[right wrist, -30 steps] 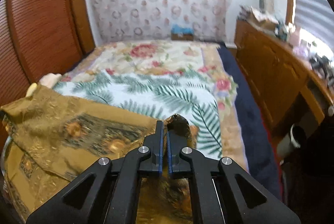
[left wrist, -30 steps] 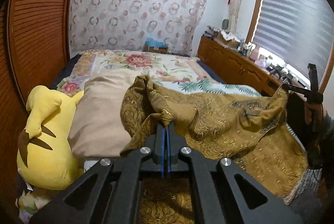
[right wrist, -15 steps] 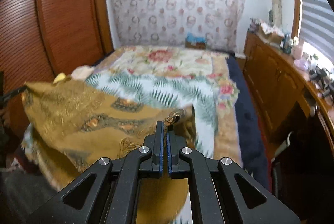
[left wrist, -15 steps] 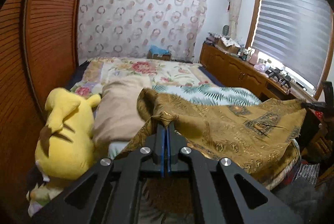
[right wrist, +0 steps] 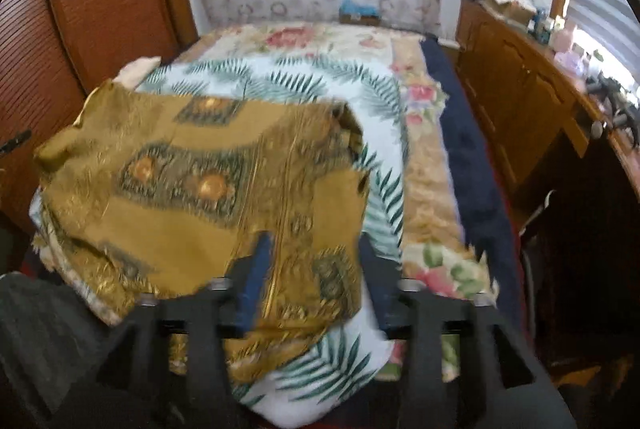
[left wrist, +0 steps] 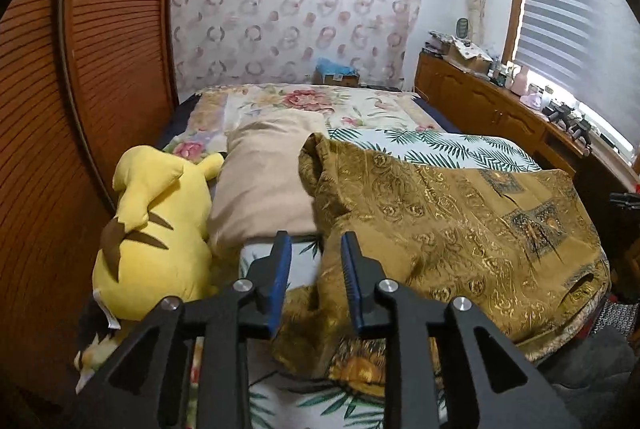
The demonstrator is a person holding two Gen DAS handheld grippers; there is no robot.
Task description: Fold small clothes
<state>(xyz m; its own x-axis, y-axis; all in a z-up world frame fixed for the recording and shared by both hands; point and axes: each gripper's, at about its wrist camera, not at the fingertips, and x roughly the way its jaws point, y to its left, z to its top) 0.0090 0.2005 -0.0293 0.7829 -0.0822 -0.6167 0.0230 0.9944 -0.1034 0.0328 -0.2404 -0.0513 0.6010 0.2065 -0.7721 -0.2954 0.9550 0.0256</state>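
Ochre gold-scrolled garment [left wrist: 452, 229]; green palm-leaf white sheet [right wrist: 304, 89]; yellow plush [left wrist: 156, 225]; seemingly blue-lined tongs [left wrist: 314, 257].

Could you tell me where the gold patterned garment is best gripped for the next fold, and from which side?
Probably the bunched far-left corner of the gold garment, beside the beige pillow. It stands up off the bed, so the open left gripper could close on it from the near side.
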